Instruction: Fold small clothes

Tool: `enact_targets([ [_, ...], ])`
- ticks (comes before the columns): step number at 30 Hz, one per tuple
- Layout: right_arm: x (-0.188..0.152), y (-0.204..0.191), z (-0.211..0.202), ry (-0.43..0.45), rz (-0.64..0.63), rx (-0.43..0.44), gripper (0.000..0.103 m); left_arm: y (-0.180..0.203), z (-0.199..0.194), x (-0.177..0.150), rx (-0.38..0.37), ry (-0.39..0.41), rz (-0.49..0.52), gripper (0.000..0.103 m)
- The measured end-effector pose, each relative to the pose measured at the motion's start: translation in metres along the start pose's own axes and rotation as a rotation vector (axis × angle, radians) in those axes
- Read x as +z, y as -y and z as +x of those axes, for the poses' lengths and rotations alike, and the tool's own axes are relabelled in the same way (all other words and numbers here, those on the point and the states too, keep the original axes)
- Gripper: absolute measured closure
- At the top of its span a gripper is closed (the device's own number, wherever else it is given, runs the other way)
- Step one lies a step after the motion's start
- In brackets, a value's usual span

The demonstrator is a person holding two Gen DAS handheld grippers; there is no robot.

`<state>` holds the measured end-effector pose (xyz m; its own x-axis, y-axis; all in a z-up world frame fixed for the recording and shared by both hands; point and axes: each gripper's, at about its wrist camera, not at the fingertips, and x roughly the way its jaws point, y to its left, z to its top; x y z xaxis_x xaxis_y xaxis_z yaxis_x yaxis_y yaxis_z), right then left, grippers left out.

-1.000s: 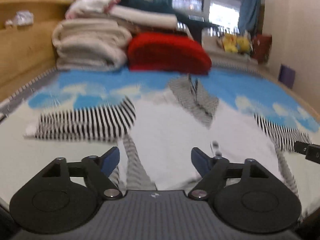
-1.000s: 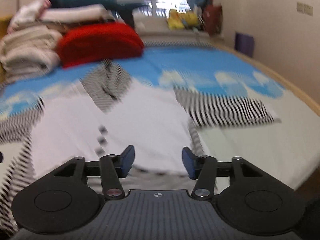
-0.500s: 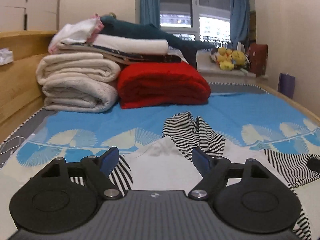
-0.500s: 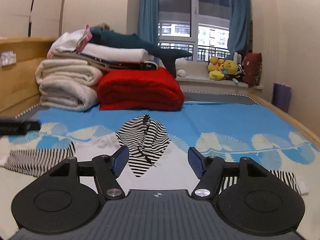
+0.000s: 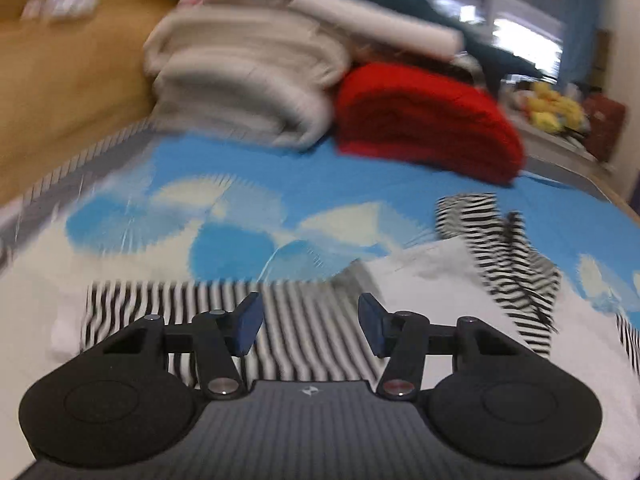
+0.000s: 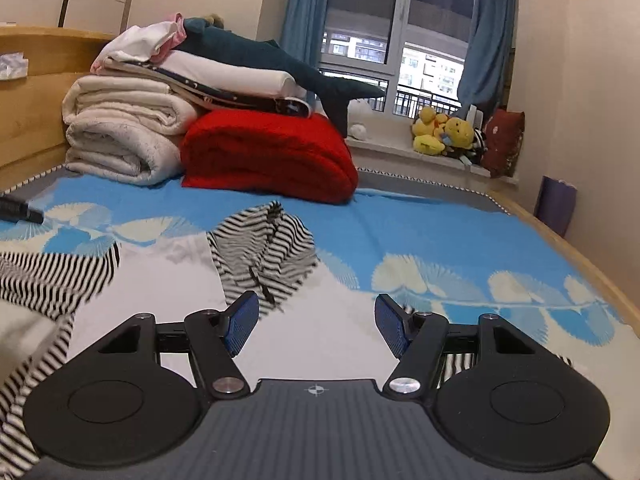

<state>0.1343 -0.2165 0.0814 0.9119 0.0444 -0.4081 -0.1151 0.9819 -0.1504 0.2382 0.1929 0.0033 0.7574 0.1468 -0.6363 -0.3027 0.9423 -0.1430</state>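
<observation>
Here, left tongs (image 5: 310, 330) just narrowing, unclenched above striped sleeve (image 5: 248, 312), right tongs (image 6: 316, 330) released.

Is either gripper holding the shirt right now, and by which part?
Nothing is held. The left gripper is over the striped sleeve, its jaws just closing but apart; the right gripper is open.

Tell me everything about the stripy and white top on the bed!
The top is a small soft garment with a white body and black-and-white striped sleeves and hood. It lies spread flat on the blue bedspread with pale fan shapes. Its striped hood is crumpled at the far end, with a dark cord. One striped sleeve stretches sideways in front of the left gripper. Nothing grips it; both grippers are open above it.
</observation>
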Motion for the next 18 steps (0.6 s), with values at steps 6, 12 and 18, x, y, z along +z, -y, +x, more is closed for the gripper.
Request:
enact_targets([
  [6,0.043,-0.020,0.037,0.055,0.011,0.090,0.045,-0.068,0.047,0.016,0.176,-0.131,-0.201,0.045],
  [12,0.043,-0.040,0.075,0.070,-0.046,0.153,0.056,-0.140,0.069,0.010,0.408,-0.229,-0.408,0.034],
  [18,0.015,-0.036,0.103,-0.080,0.045,0.111,0.056,-0.190,0.073,-0.005,0.491,-0.301,-0.598,0.029],
])
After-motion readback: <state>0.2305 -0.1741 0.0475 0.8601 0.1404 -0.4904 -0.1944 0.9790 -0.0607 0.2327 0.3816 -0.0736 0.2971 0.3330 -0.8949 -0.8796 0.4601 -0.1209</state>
